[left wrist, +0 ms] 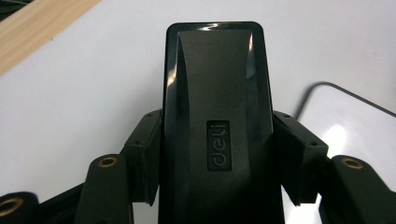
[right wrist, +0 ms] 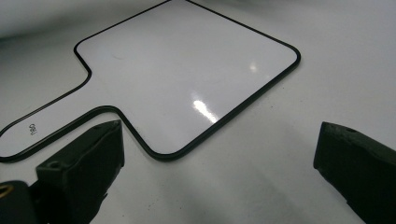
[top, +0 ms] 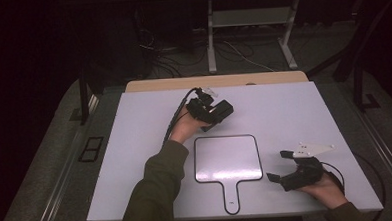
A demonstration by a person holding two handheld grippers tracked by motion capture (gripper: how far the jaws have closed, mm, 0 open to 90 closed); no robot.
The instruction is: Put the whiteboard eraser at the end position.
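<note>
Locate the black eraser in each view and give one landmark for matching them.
High view: the eraser sits above centre, clamped in the left hand-held gripper, beyond the whiteboard.
Left gripper view: the eraser stands at centre between the jaws.
Right gripper view: not in it; the open right hand-held gripper faces the whiteboard.
Shared landmark: the whiteboard's black rim.
</note>
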